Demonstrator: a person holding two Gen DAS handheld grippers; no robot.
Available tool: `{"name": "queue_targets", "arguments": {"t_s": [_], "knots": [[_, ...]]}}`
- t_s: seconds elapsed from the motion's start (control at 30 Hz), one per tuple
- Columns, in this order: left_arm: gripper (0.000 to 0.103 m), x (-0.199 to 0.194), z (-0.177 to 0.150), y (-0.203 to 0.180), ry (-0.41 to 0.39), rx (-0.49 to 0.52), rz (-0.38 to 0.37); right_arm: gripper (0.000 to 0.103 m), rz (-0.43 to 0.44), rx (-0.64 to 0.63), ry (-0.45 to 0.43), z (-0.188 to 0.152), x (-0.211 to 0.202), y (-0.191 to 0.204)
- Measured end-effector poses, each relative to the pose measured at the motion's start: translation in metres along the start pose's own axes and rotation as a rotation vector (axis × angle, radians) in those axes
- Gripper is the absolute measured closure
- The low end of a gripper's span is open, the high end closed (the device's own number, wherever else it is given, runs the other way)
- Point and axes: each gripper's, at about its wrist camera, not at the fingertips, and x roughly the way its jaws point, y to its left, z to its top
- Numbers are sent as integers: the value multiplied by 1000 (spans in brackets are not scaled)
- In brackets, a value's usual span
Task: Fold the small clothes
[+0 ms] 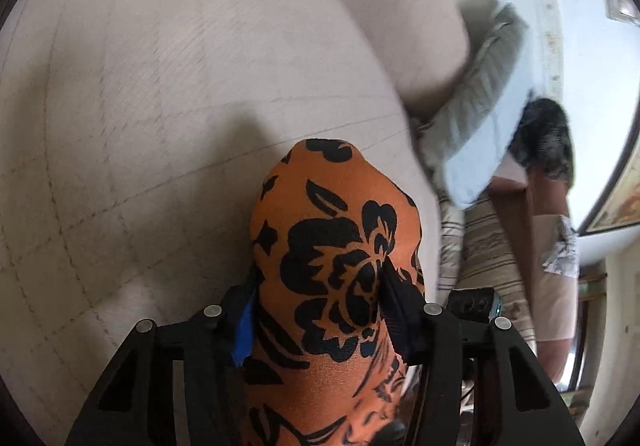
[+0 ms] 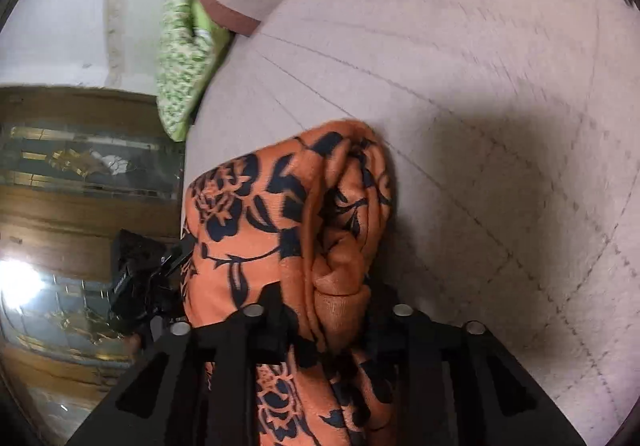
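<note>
An orange cloth with a black flower print (image 1: 332, 230) is bunched up over a pale quilted bed surface (image 1: 160, 85). My left gripper (image 1: 324, 306) is shut on it, with the fabric bulging forward between the two black fingers (image 1: 400, 306). In the right wrist view the same orange cloth (image 2: 256, 221) stands in thick folds, and my right gripper (image 2: 328, 310) is shut on a gathered ridge of it. The grippers hold the cloth side by side; part of the other one shows as a black body (image 2: 136, 274) at the cloth's left edge.
A pale pink pillow (image 1: 400, 25) and a grey-blue cushion (image 1: 480, 125) lie at the bed's right, with striped fabric (image 1: 488, 246) below them. A green patterned cushion (image 2: 184, 57) sits by the bed's left edge, beside a wooden glass-fronted cabinet (image 2: 80, 165).
</note>
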Motion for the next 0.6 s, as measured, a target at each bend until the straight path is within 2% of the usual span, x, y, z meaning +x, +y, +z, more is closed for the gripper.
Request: {"name": "queue_targets", "arguments": {"t_s": [0.13, 0.23, 0.3, 0.33, 0.37, 0.43, 0.53, 0.6], "knots": [[52, -16, 9, -54, -47, 155, -43, 79, 16, -105, -140, 17, -36, 27], [49, -1, 34, -89, -53, 270, 12, 79, -10, -98, -185, 35, -44, 31], [43, 15, 52, -86, -79, 326, 63, 76, -54, -109, -190, 50, -37, 30], [43, 24, 56, -81, -87, 329, 116, 69, -76, -106, -186, 55, -31, 27], [43, 35, 60, -66, -79, 289, 188, 64, -101, -91, -176, 59, -25, 21], [43, 49, 58, -41, -31, 239, 193, 56, -136, -45, -151, 57, -10, -1], [43, 43, 54, -23, -15, 176, 220, 54, -116, 21, -127, 48, -8, -19], [43, 35, 56, -27, -24, 175, 252, 54, -118, 2, -135, 48, -16, -12]]}}
